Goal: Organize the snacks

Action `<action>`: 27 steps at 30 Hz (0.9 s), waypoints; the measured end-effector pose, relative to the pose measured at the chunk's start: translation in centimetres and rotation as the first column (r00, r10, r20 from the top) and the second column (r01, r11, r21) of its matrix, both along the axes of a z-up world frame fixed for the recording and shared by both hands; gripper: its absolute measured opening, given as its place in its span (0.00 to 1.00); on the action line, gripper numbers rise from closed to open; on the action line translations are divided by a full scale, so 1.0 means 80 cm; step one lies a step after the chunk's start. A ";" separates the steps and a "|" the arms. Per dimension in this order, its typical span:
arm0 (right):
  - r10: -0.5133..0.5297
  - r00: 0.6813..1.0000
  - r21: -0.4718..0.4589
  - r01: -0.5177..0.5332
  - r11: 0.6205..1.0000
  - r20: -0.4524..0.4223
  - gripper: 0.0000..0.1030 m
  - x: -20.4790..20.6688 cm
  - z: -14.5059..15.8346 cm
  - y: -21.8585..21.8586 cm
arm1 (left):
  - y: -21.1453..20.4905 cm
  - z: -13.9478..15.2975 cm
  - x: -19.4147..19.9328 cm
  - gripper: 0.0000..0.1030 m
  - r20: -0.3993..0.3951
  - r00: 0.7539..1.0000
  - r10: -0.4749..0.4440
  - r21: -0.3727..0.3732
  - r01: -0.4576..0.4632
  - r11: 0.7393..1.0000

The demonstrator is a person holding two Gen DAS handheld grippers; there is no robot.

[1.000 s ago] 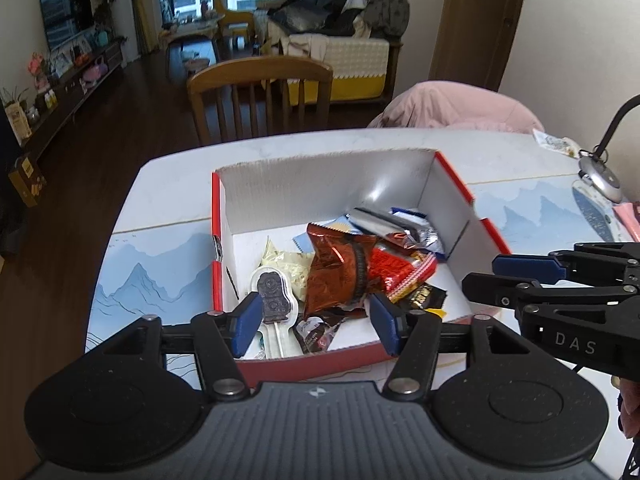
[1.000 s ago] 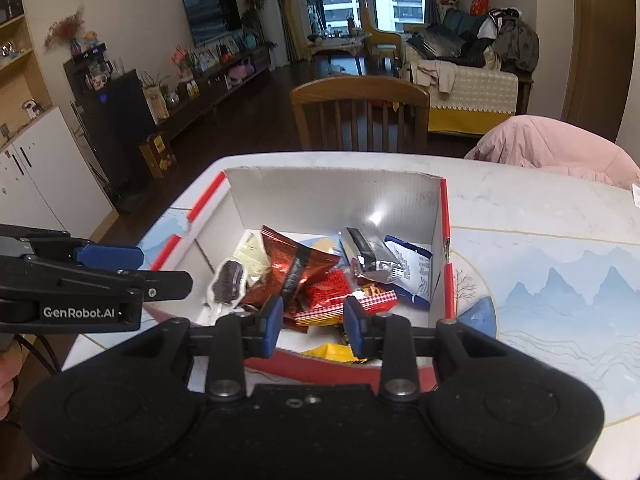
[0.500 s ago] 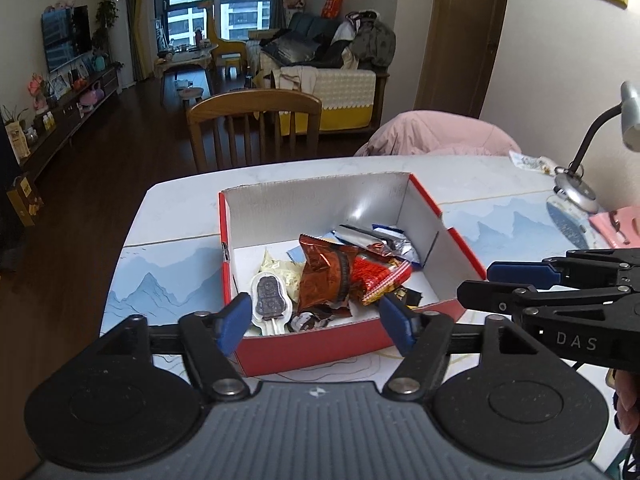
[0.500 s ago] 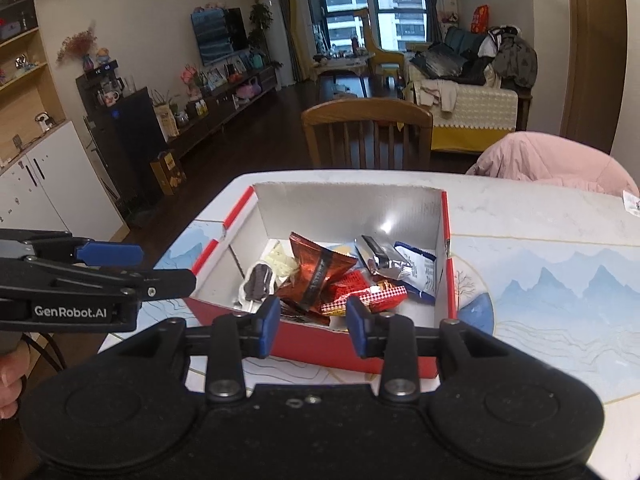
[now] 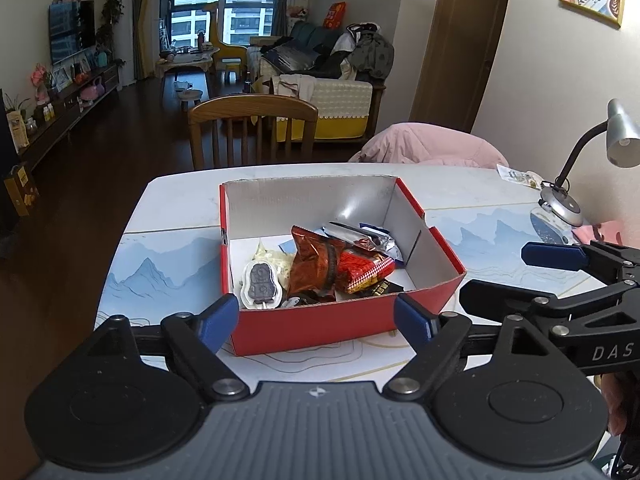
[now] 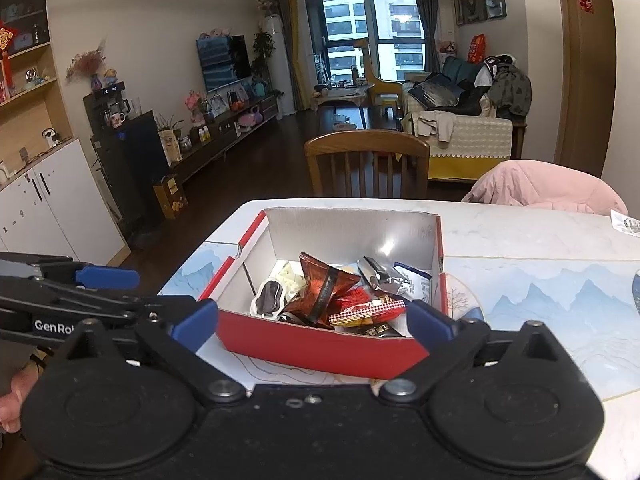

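Snacks (image 5: 320,268) are piled in red box (image 5: 304,330) ahead of both grippers' fingers (image 5: 216,320); left gripper (image 5: 316,318) and right gripper (image 6: 314,326) are opening, nothing pinched

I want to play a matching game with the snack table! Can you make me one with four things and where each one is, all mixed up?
Things:
1. chocolate pop
2. desk lamp
3. wooden chair
4. shiny brown packet

Places:
A. behind the table's far edge
B. in the red box, at its left side
C. on the table, far right
D. in the middle of the snack pile

Pairs: 1-B, 2-C, 3-A, 4-D
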State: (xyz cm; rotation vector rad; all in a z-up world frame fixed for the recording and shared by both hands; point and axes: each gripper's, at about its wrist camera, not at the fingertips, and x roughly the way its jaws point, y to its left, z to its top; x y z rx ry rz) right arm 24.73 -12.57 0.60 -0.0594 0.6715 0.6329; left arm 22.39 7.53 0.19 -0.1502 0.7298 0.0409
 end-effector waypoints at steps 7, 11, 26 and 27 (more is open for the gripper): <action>-0.030 0.999 0.046 0.032 0.998 -0.035 1.00 -0.004 0.003 -0.015 | 0.005 0.001 -0.012 0.99 0.001 0.999 0.034 -0.047 -0.034 0.998; -0.040 0.999 0.051 0.041 0.998 -0.036 1.00 -0.007 0.003 -0.023 | 0.003 0.005 -0.017 0.99 -0.001 0.999 0.045 -0.058 -0.045 0.997; -0.044 0.999 0.056 0.043 0.998 0.022 1.00 -0.017 0.012 -0.030 | -0.009 0.020 -0.028 0.99 0.006 0.997 0.072 -0.049 -0.071 0.996; -0.044 0.999 0.058 0.043 0.997 0.021 1.00 -0.017 0.013 -0.030 | -0.009 0.021 -0.028 0.99 0.007 0.997 0.074 -0.049 -0.074 0.996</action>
